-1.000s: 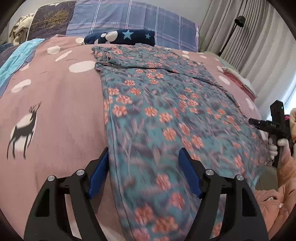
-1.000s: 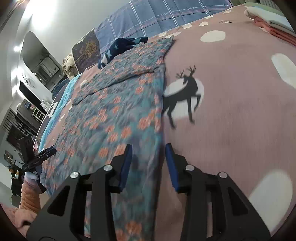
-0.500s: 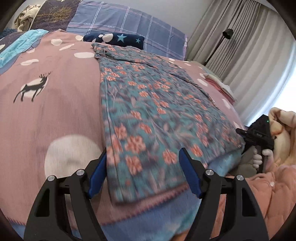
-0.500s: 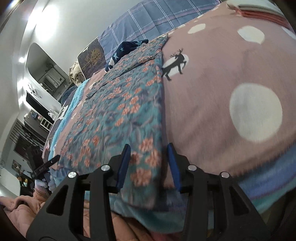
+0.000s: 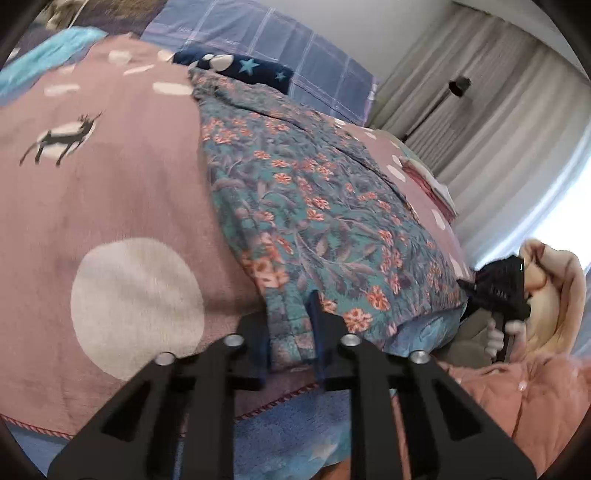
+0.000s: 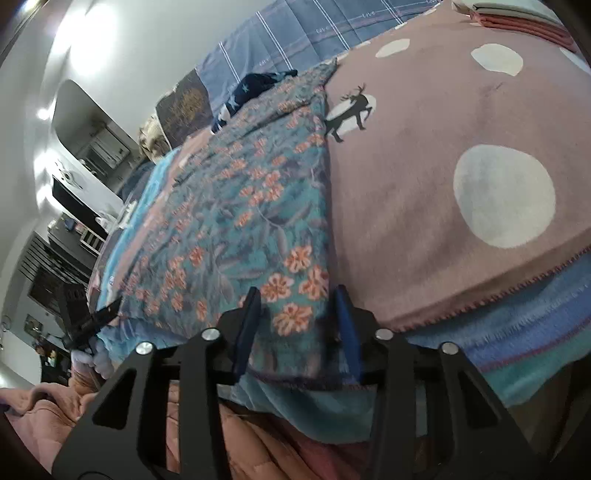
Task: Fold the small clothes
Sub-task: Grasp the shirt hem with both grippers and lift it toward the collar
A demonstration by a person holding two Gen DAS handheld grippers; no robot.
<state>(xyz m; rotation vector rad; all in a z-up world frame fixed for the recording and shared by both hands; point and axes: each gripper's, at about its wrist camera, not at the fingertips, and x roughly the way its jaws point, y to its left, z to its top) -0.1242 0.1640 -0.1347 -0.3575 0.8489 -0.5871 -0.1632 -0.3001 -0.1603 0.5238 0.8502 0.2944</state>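
Observation:
A teal garment with orange flowers (image 5: 314,206) lies flat on the pink deer blanket (image 5: 129,184), its hem at the bed's near edge. My left gripper (image 5: 290,314) is at the hem's left corner. Its jaws are closing and the fabric is bunched and pinched between the pads. In the right wrist view the garment (image 6: 240,206) reaches to my right gripper (image 6: 297,295), which straddles the hem's right corner. Those jaws stand apart and the cloth lies flat between them, unpinched. Each gripper also shows in the other view: the right gripper (image 5: 498,288) and the left gripper (image 6: 88,321).
A navy star-print item (image 5: 251,68) and a plaid pillow (image 5: 277,40) lie at the head of the bed. Folded clothes (image 6: 517,18) are stacked at the far right side. A blue blanket (image 6: 517,314) hangs over the near edge. Curtains (image 5: 498,110) and a person's pink sleeve (image 5: 535,387) are at the right.
Both grippers drew back from mid-garment to its hem at the bed's near edge. The left jaws went from wide apart to pinched on the hem corner; the right jaws kept their gap.

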